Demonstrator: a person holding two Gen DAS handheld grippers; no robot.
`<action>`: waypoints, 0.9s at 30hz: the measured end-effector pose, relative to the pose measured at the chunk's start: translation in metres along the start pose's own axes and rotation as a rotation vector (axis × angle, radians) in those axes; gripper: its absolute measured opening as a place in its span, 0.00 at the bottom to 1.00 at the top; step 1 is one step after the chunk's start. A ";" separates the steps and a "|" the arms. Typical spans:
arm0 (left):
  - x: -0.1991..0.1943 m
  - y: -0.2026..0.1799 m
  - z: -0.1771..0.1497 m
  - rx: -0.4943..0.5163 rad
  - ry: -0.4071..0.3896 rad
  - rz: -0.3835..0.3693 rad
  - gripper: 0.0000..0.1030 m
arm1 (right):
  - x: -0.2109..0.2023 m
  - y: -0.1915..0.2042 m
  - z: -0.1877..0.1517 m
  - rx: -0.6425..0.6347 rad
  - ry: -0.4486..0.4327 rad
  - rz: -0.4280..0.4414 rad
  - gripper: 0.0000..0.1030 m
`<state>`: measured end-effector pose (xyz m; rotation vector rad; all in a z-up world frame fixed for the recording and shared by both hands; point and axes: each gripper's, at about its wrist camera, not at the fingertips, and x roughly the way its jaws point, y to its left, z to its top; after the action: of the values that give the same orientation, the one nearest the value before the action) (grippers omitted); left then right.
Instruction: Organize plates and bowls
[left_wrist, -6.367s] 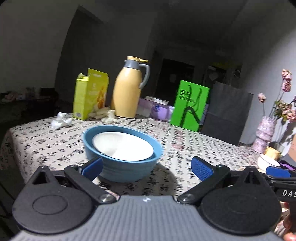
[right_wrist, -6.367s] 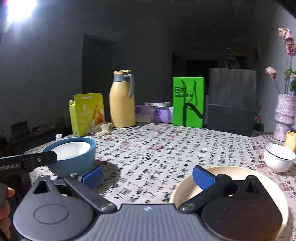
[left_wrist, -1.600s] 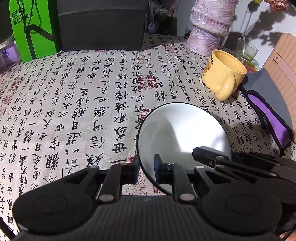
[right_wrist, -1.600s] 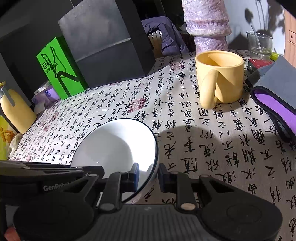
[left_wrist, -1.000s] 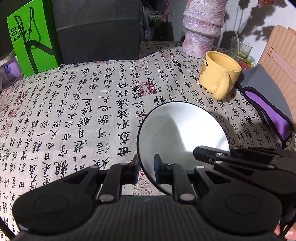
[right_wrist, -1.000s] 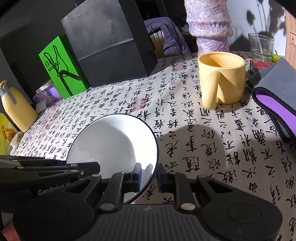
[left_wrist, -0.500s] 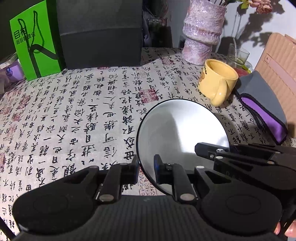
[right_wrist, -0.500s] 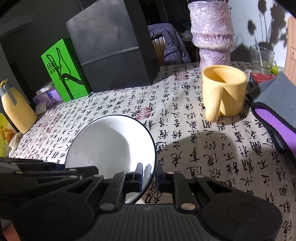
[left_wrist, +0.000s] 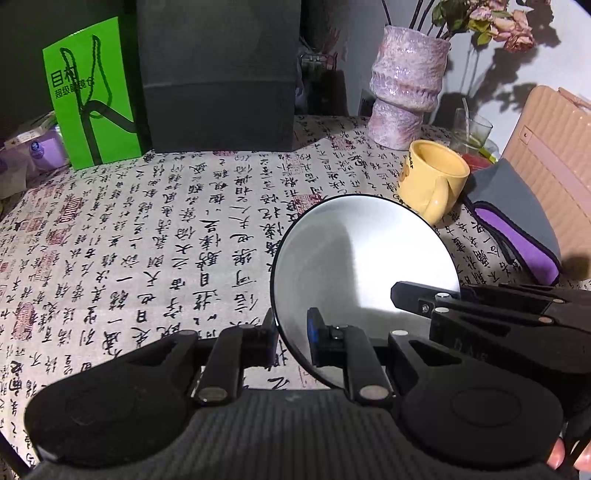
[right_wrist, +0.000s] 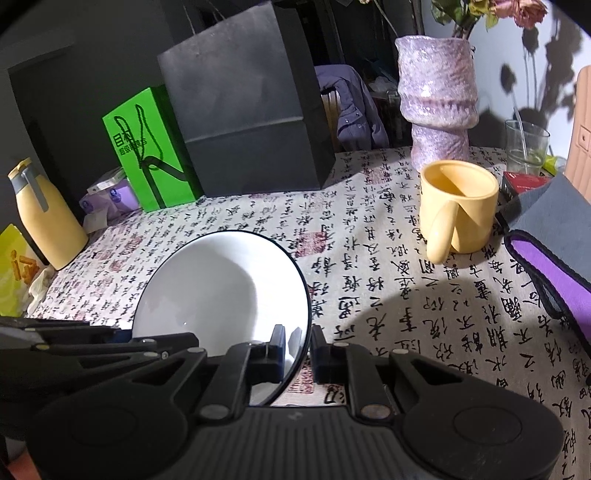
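Observation:
A small white bowl with a thin black rim (left_wrist: 364, 254) (right_wrist: 225, 291) is held up above the calligraphy-print tablecloth (left_wrist: 166, 229). My left gripper (left_wrist: 291, 332) is shut on its near left rim. My right gripper (right_wrist: 298, 349) is shut on its near right rim. Each gripper's body shows at the side of the other's view. The blue bowl and the cream plate are out of both views.
A yellow mug (left_wrist: 432, 182) (right_wrist: 458, 206) stands just behind the bowl. A purple vase (right_wrist: 437, 99), a drinking glass (right_wrist: 524, 147), a grey-and-purple pouch (right_wrist: 546, 251), a black paper bag (left_wrist: 218, 74), a green bag (left_wrist: 92, 99) and a yellow thermos (right_wrist: 44, 218) stand further back.
Both grippers have stayed shut on the white bowl. The bowl has risen, and more of the vase, bags and far table now shows.

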<state>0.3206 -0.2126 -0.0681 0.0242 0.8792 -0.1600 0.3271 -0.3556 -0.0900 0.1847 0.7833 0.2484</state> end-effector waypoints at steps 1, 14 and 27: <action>-0.003 0.002 -0.001 -0.002 -0.004 -0.001 0.16 | -0.002 0.002 0.000 -0.003 -0.003 0.000 0.13; -0.046 0.028 -0.015 -0.036 -0.058 0.005 0.16 | -0.030 0.042 -0.004 -0.042 -0.032 0.008 0.13; -0.085 0.062 -0.037 -0.078 -0.105 0.018 0.16 | -0.053 0.088 -0.015 -0.079 -0.046 0.029 0.13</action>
<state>0.2482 -0.1375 -0.0286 -0.0489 0.7798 -0.1095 0.2672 -0.2852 -0.0425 0.1269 0.7242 0.3009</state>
